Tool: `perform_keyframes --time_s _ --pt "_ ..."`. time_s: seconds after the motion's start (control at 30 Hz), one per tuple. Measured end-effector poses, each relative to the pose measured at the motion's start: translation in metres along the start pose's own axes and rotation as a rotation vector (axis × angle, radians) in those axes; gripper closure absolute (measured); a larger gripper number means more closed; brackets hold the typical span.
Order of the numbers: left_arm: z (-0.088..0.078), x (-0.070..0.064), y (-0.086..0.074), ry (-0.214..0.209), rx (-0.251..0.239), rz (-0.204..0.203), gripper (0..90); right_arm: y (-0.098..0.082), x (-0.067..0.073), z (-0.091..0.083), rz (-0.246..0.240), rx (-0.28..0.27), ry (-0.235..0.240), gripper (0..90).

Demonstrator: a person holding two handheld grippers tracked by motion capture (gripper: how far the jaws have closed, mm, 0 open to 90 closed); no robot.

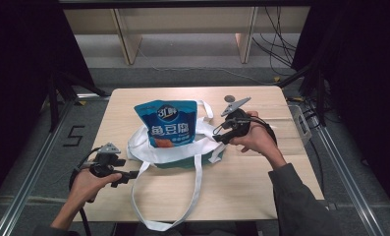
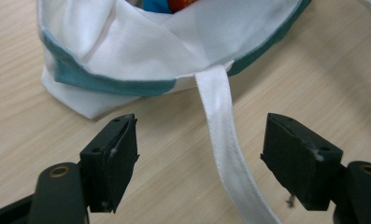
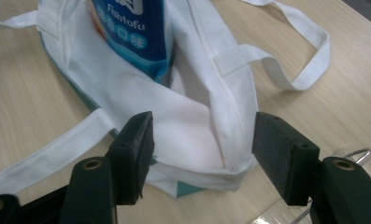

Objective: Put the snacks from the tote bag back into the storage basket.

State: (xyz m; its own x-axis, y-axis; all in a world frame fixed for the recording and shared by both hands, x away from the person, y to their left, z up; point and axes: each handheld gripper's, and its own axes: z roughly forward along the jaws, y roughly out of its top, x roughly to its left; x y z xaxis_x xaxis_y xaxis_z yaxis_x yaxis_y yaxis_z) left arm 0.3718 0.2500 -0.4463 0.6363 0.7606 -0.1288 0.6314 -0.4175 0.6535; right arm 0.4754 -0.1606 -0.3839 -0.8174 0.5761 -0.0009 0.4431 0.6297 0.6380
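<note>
A white tote bag (image 1: pixel 173 153) with teal trim lies slumped in the middle of the wooden table (image 1: pixel 261 191). A blue snack pouch (image 1: pixel 169 123) stands in its open mouth. My left gripper (image 1: pixel 131 177) is at the bag's near left, open. In the left gripper view its jaws (image 2: pixel 199 158) stand wide apart, with the bag's white strap (image 2: pixel 220 126) running between them untouched. My right gripper (image 1: pixel 217 135) hovers at the bag's right end, open. In the right gripper view the bag's corner (image 3: pixel 192 126) lies between the spread jaws (image 3: pixel 204 154), below the pouch (image 3: pixel 131 28).
A long strap loop (image 1: pixel 192 196) trails off the table's near edge; a second loop (image 3: pixel 304 60) lies flat beyond the bag. A small dark round object (image 1: pixel 228 98) sits at the far right of the table. Wooden shelving (image 1: pixel 128 44) and cables stand behind.
</note>
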Motion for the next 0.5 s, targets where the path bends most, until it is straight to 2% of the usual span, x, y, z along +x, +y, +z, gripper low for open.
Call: perform_keyframes --time_s 0.03,0.07,0.1,0.13,0.17,0.2,0.23,0.3,0.33,0.4,0.47,0.5 --pt "0.0 -0.002 -0.001 0.008 0.003 -0.002 25.8 0.001 -0.001 0.0 -0.029 -0.006 0.001 39.3" --pt "0.001 -0.002 -0.002 0.004 0.001 -0.014 25.5 0.003 0.0 0.0 -0.034 -0.021 -0.001 38.9" --pt "0.0 -0.003 -0.003 0.004 0.006 -0.001 25.3 0.004 0.002 -0.002 -0.034 -0.014 -0.004 38.4" --pt "0.0 -0.004 -0.004 0.007 -0.002 -0.011 25.2 0.006 0.002 -0.003 -0.05 -0.025 -0.009 38.1" --pt "-0.001 -0.003 -0.004 0.002 0.006 0.004 25.1 0.009 0.004 -0.005 -0.044 -0.008 0.002 37.8" --pt "-0.002 -0.004 -0.005 0.011 0.002 -0.002 24.9 0.011 0.005 -0.007 -0.065 -0.01 0.01 37.3" --pt "-0.003 -0.002 -0.006 0.006 -0.001 -0.003 24.7 0.014 0.007 -0.009 -0.053 -0.013 0.001 36.6" --pt "-0.003 -0.002 -0.009 0.017 -0.008 -0.015 24.3 0.02 0.008 -0.012 -0.071 -0.009 0.005 36.3" --pt "-0.004 -0.002 -0.009 0.016 -0.001 -0.017 24.2 0.025 0.006 -0.013 -0.099 -0.015 0.01 35.9" --pt "-0.005 0.0 -0.011 0.028 0.011 -0.004 24.1 0.033 0.005 -0.017 -0.103 0.017 -0.001 34.5" --pt "-0.005 0.001 -0.012 0.03 0.012 -0.009 24.1 0.043 0.004 -0.021 -0.117 0.019 -0.01 34.1" --pt "-0.005 0.002 -0.013 0.023 0.014 -0.008 24.1 0.048 0.002 -0.024 -0.149 0.018 -0.005 34.0"
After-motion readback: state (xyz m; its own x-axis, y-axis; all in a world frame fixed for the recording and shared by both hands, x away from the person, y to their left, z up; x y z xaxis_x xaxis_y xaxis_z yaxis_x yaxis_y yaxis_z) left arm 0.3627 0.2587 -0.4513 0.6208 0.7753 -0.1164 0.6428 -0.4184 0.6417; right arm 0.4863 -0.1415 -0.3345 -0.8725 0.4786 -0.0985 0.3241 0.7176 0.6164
